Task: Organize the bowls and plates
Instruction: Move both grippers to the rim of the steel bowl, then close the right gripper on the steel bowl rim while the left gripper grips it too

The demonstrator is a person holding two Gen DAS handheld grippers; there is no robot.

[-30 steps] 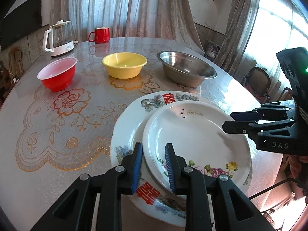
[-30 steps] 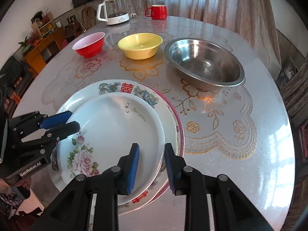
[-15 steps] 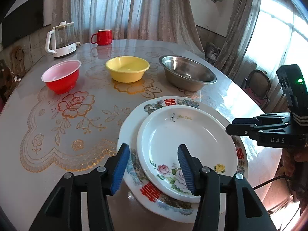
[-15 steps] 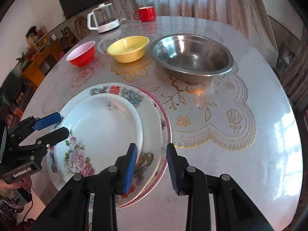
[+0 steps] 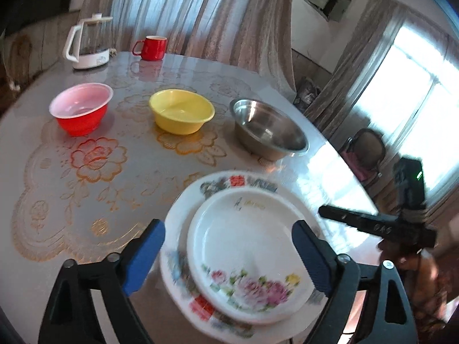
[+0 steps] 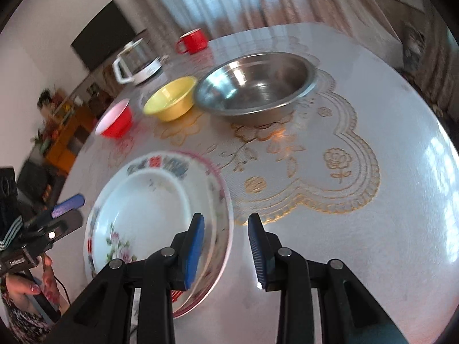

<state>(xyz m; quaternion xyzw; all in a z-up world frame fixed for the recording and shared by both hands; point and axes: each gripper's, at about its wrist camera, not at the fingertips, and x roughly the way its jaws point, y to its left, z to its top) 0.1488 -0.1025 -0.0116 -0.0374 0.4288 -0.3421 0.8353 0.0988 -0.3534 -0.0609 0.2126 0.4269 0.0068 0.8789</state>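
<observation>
I see 2 plates stacked near me: a small white floral plate (image 5: pixel 243 246) lying flat on a larger patterned plate (image 5: pixel 183 209). Farther off, 3 upright bowls line up: red (image 5: pixel 80 109) left, yellow (image 5: pixel 181 111) middle, steel (image 5: pixel 268 129) right.

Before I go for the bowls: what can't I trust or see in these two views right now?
- Plate stack: motion blur in both views; how many plates lie under the small plate cannot be counted.
- Its near rim: hidden by the left gripper, jaws opening, and in the right view by the right gripper.
- Small lettering on the small plate: too blurred to read.
- Steel bowl, yellow bowl, red bowl: far sides hidden.
</observation>
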